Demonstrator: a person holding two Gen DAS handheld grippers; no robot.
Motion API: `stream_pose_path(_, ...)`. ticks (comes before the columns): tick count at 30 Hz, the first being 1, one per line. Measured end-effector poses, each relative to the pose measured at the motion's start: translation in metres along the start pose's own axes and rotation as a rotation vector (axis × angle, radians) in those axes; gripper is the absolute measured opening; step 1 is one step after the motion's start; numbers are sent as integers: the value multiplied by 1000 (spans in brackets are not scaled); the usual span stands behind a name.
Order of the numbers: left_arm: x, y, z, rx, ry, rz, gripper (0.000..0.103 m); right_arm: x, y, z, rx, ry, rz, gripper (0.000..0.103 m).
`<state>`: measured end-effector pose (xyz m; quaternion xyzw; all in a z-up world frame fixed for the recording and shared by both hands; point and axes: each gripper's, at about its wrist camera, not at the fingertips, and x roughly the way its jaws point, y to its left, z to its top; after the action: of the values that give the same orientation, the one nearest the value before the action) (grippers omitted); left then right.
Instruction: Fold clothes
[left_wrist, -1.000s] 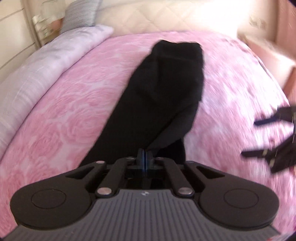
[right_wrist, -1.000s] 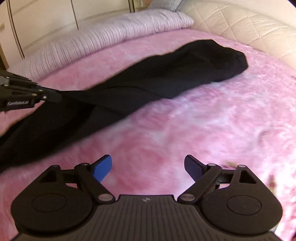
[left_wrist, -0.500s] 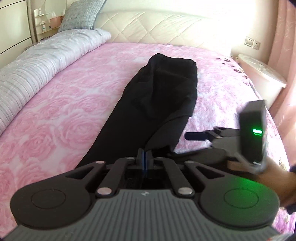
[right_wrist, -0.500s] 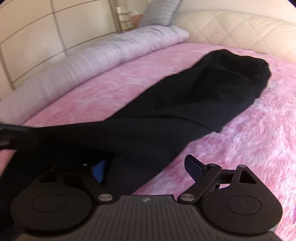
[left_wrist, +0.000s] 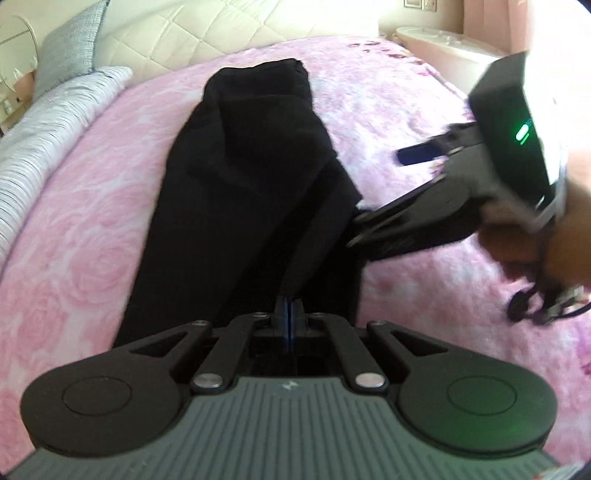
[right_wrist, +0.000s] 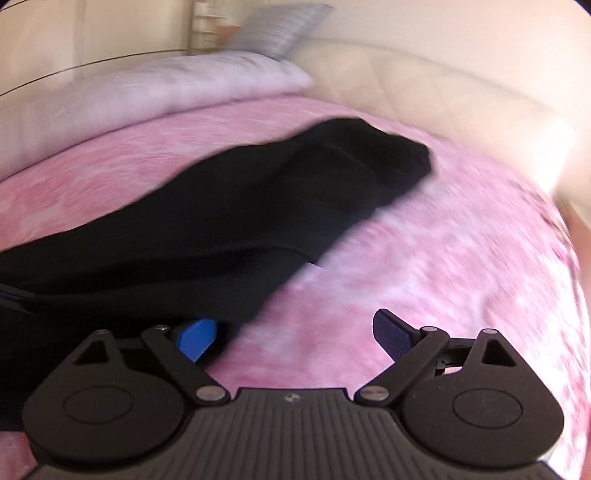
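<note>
Trousers (left_wrist: 255, 177), black, lie stretched lengthwise on pink bed cover (left_wrist: 88, 206), far end toward headboard (left_wrist: 192, 33). Legs seem laid one over other; judged: lengthwise fold done, cross folds left. Near end lifted off cover, clamped in left tongs (left_wrist: 287, 315), pads pressed together on cloth. Right tongs (right_wrist: 295, 334) wide apart, jaws opening, blue pad (right_wrist: 197, 338) under garment's near edge, other pad over bare cover; nothing gripped yet. Judged next: right tongs take near edge, both carry it toward far end. Striped pillow (left_wrist: 48, 122) lies at left.
</note>
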<state>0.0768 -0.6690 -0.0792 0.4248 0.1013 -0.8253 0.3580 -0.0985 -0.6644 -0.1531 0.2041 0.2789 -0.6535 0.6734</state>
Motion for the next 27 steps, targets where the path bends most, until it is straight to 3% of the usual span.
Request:
stream_pose_path(3,-6,2,-4,-12,-21,0,0,17,12,2,-50,-40,18,99)
stream_pose_path(5,-7,4,-4,-13,-20,11,0,29,-4,13,5,-47,-65,94)
stream_pose_path(6,-6,3,-4,-8,-16,7,0,34,-12,18,30,-51,-101,97)
stream_pose_path(10,-1,0,-1,15,5,-14,0,14,-31,23,-20,-101,-104,98)
stream_pose_path(18,4,-11,-4,94,105,-102,1,13,-44,16,-1,43,-99,99)
stream_pose_path(22,-6,-2,-9,44,134,-150,11,7,-49,23,26,117,-30,100)
stream_pose_path(25,-18,12,-6,-17,106,-145,12,-14,-54,29,-1,156,52,100)
stream_pose_path(27,-22,23,0,-58,81,-124,18,-31,-61,34,-54,161,98,100)
